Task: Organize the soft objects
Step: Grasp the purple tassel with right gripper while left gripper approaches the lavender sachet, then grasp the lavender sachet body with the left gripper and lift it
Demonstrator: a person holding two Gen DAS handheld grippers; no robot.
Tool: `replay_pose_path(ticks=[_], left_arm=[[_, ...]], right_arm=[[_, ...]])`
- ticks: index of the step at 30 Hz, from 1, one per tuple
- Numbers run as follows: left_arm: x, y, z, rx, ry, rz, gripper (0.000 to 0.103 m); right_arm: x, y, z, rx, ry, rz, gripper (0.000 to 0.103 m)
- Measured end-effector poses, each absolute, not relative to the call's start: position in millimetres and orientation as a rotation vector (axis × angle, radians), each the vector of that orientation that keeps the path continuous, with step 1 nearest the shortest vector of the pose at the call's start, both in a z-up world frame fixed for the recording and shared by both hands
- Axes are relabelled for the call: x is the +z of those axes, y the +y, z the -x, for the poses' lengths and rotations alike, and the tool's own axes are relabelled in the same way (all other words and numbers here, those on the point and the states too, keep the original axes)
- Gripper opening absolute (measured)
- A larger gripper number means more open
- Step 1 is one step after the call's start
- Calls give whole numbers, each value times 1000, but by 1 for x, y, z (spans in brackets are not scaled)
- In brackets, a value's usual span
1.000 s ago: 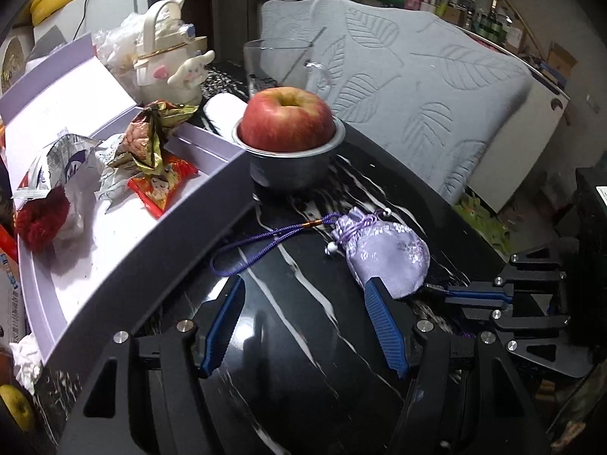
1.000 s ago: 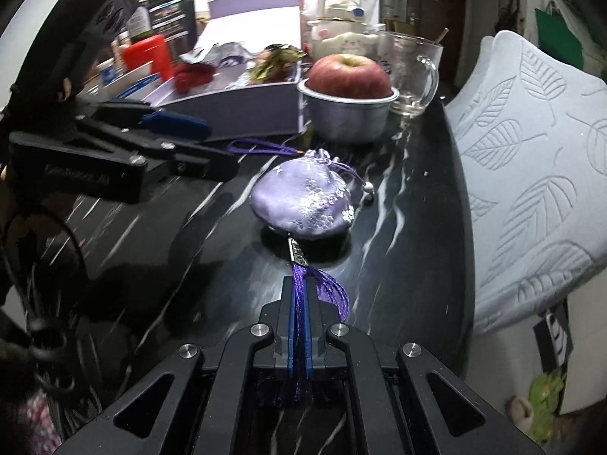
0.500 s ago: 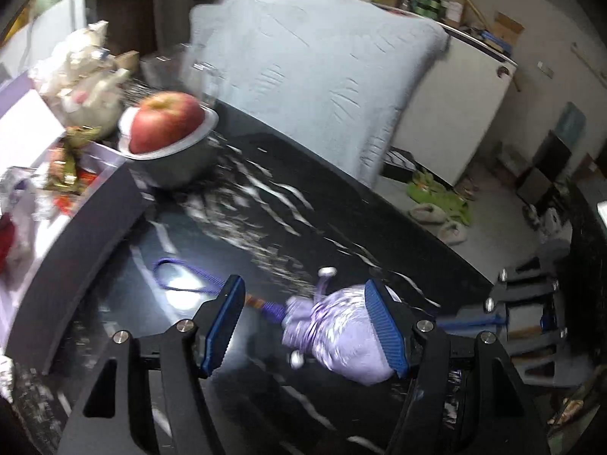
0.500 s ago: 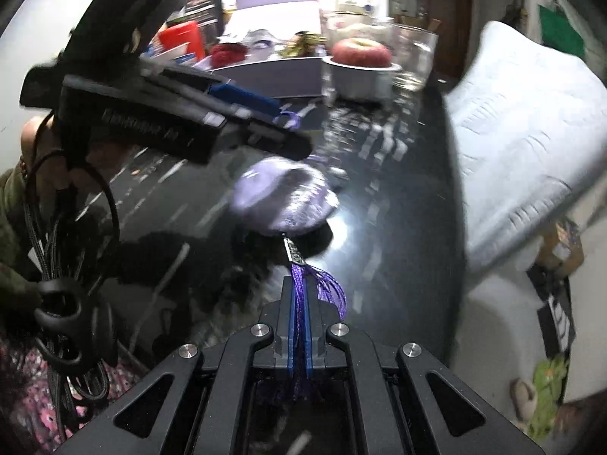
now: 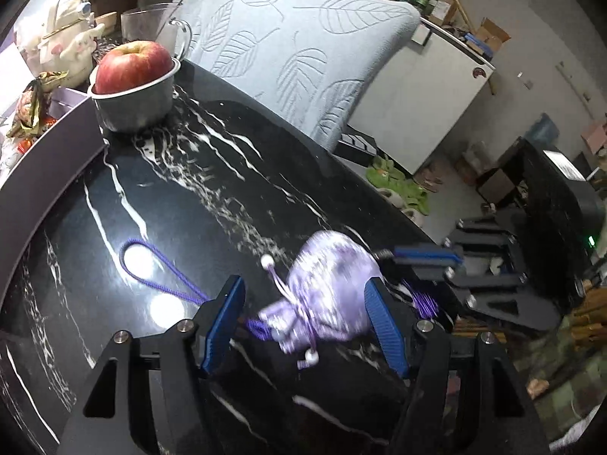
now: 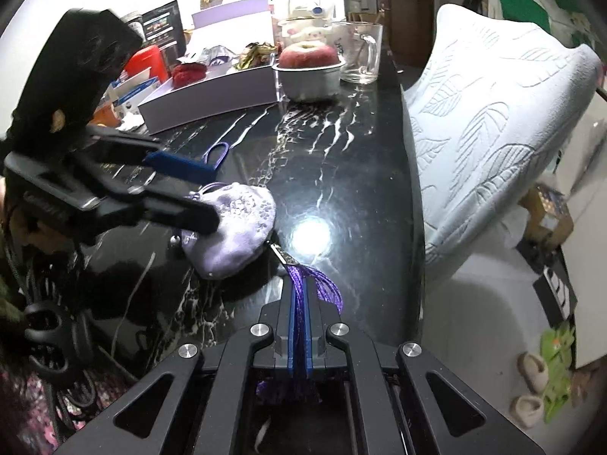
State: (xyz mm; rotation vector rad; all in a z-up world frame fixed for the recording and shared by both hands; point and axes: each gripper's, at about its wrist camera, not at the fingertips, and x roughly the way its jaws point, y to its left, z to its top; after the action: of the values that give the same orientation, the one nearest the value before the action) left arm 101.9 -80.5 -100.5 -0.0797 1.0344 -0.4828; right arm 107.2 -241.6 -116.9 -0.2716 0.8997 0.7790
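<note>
While tassel (image 6: pixel 303 284) stays pinched, pouch (image 5: pixel 334 284) slid nearer.

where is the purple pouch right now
The purple pouch lies on the black marble table between the left gripper fingers, its tassel clamped in the right gripper.

We can read no text, brand or number in either view: the small print on the dark box (image 6: pixel 162 24) far ahead and left of the right gripper (image 6: pixel 299 326) is too blurred, as is the lettering on the left gripper's (image 6: pixel 182 189) black arm.
</note>
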Motion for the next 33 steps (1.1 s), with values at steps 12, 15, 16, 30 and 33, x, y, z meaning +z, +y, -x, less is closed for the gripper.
replay_pose_path(ticks=[12, 15, 16, 30, 33], left_arm=[[-109, -85, -97, -551, 1023, -5, 65], [-110, -86, -95, -554, 1003, -8, 51], [-109, -86, -93, -551, 991, -13, 46], [-73, -46, -80, -463, 892, 53, 41], [-60, -35, -75, -424, 863, 53, 41]], right_arm=[[-117, -241, -101, 763, 894, 273, 4], [-117, -242, -102, 768, 895, 255, 4], [-117, -241, -103, 770, 894, 243, 4], [-98, -215, -97, 825, 804, 165, 4], [-89, -207, -98, 836, 781, 150, 4]])
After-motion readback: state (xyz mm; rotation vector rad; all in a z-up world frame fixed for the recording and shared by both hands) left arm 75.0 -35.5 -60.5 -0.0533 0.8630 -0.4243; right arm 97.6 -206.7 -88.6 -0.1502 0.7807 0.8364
